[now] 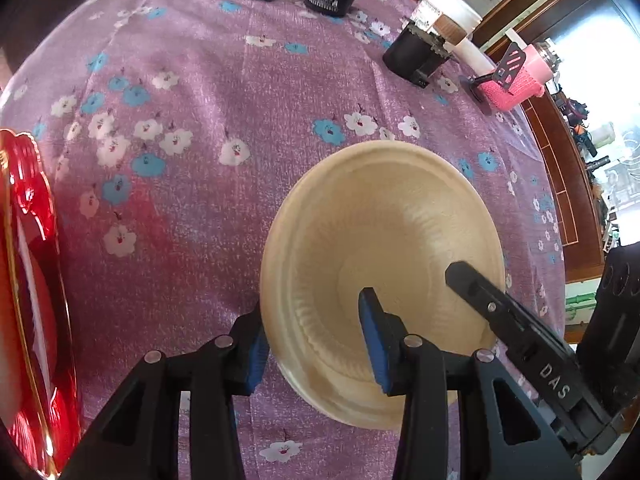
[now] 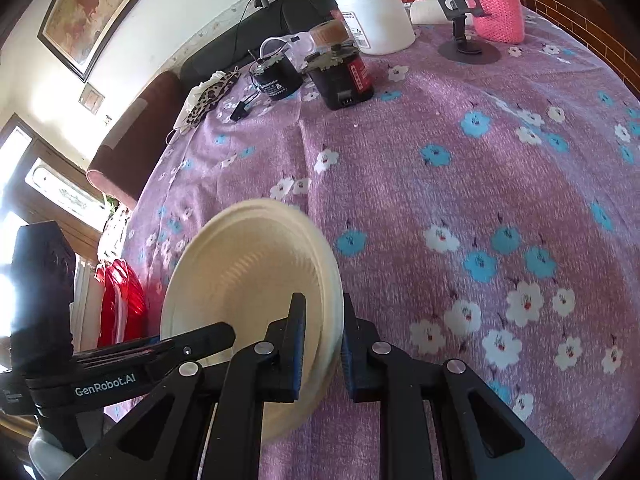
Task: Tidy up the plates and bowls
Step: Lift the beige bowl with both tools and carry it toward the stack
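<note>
1. Left gripper (image 1: pixel 316 336): jaws part-open, straddling near rim of cream bowl (image 1: pixel 380 276); contact with pads unclear, grip can't be confirmed.
2. Right gripper (image 2: pixel 322 344): narrow, pads clamped on the bowl's (image 2: pixel 248 300) opposite rim, one finger (image 2: pixel 296 344) inside, one outside.
3. Bowl tilted between both grippers over purple floral tablecloth (image 1: pixel 192 200).
4. Red plate (image 1: pixel 28 300) far left of left gripper.
5. Beyond, far table edge: black motors (image 2: pixel 340 76), white jar (image 2: pixel 374 16), pink knit cover (image 2: pixel 498 4).
</note>
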The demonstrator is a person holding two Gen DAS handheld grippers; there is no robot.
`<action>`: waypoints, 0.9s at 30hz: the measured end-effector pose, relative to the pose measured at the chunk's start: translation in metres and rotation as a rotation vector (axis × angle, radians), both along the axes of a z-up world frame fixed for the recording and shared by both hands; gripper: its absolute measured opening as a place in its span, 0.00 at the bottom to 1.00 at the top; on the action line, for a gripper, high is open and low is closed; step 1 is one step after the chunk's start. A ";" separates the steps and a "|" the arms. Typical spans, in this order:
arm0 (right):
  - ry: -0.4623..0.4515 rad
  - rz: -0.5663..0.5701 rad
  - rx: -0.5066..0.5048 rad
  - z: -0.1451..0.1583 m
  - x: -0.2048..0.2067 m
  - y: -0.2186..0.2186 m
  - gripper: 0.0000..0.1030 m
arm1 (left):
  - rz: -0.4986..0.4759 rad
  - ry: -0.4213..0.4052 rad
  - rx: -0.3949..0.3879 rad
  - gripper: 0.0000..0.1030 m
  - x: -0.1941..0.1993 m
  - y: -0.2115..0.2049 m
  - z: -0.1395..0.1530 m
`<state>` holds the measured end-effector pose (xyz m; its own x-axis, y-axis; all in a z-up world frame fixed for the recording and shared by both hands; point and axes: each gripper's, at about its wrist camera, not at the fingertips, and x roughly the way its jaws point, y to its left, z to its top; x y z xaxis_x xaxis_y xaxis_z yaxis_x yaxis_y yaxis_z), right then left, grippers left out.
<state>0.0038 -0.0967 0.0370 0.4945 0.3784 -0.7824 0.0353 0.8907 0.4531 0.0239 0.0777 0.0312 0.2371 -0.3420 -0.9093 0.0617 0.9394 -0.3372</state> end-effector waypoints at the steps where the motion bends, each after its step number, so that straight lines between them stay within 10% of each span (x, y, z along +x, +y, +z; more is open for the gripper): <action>1: -0.002 -0.002 0.000 -0.001 -0.001 0.001 0.18 | 0.003 -0.005 -0.002 0.39 -0.001 0.000 0.000; 27: -0.109 -0.061 0.096 0.027 -0.052 0.004 0.17 | 0.121 -0.226 -0.096 0.39 -0.077 0.017 0.035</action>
<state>-0.0480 -0.0924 0.0642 0.5992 0.4156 -0.6843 0.0340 0.8407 0.5404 -0.0528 0.0944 0.0657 0.4745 -0.3810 -0.7936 0.0345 0.9088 -0.4157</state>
